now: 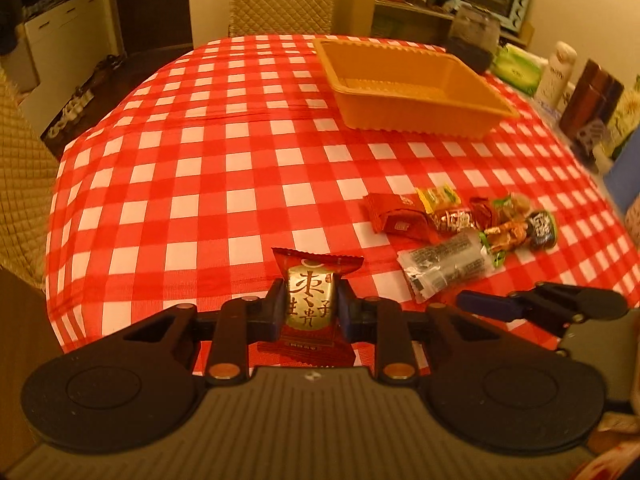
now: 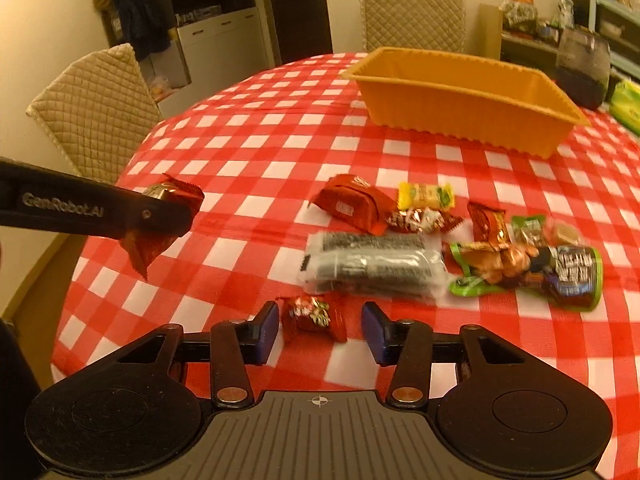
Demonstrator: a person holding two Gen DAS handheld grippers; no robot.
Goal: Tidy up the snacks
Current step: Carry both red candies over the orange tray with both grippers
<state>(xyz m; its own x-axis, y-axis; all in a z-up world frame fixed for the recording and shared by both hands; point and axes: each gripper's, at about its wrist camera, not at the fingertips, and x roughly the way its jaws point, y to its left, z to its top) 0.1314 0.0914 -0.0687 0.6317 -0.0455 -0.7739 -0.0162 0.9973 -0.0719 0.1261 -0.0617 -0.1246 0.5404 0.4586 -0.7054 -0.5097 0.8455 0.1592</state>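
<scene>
My left gripper (image 1: 310,306) is shut on a red and gold snack packet (image 1: 310,300) and holds it above the checkered table; the packet also shows in the right wrist view (image 2: 168,216), at the left. My right gripper (image 2: 320,328) is open, its jaws on either side of a small red foil candy (image 2: 312,314) lying on the cloth. A pile of snacks lies beyond it: a clear grey packet (image 2: 372,266), a red packet (image 2: 352,206), a yellow one (image 2: 426,196) and a green-edged one (image 2: 528,272). The orange bin (image 2: 460,100) stands empty at the back.
A dark jar (image 2: 582,68), a green pack (image 2: 626,106), bottles (image 1: 556,76) and boxes (image 1: 592,100) line the table's right side. Quilted chairs (image 2: 96,112) stand at the left and far end. The red checkered cloth (image 1: 200,160) covers the table.
</scene>
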